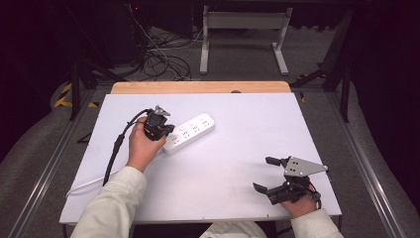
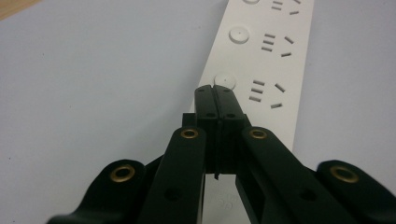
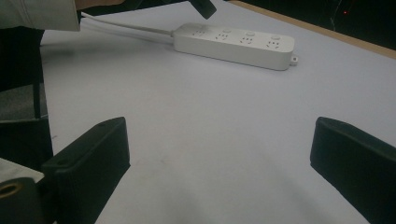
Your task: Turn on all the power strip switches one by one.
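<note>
The power strip (image 1: 190, 131) lies on the white table (image 1: 237, 148), left of centre and nearer the far edge, slanting toward the left edge, with its white cord (image 3: 126, 29) running off that way. The left gripper (image 2: 215, 89) has its jaws pressed together with nothing between them, tips on the strip's end by a round button (image 2: 224, 80) (whether they touch the button is unclear). The right gripper (image 1: 263, 174) rests near the front right corner, jaws wide apart and empty.
</note>
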Motion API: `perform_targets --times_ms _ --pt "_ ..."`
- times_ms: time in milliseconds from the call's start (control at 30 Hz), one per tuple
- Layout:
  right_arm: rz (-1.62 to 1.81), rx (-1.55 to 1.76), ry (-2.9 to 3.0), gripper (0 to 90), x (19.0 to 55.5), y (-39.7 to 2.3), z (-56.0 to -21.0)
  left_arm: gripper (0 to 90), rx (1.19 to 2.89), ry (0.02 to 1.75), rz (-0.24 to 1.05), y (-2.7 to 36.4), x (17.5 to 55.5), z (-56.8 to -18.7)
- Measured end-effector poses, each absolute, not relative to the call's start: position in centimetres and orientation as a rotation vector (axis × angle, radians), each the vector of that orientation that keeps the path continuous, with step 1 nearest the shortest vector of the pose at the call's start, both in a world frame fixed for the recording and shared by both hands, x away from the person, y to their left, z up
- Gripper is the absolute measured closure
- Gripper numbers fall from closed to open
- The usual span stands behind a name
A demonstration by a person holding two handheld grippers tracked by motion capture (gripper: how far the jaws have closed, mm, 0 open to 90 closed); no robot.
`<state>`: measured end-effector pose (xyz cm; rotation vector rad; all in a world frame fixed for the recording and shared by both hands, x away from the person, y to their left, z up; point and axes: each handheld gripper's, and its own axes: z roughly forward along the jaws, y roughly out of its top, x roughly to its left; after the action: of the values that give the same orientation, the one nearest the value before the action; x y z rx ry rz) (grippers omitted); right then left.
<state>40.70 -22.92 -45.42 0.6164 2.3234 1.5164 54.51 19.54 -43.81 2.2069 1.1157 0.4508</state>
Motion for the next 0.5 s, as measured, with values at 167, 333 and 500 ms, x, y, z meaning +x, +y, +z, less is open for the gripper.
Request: perform_targets --times_ms 167,333,500 --pt "1.515 0.612 2.326 5.1 40.71 -22.92 -45.43 89.9 2.231 1.137 0.45 19.45 54.66 -44.21" --pt "1.515 0.611 2.325 5.1 40.69 -22.92 -45.42 89.9 2.251 1.136 0.445 19.41 54.74 -44.52" --pt "1.513 0.612 2.324 5.1 40.66 -22.94 -45.41 89.9 2.234 1.142 0.446 19.53 54.71 -44.62"
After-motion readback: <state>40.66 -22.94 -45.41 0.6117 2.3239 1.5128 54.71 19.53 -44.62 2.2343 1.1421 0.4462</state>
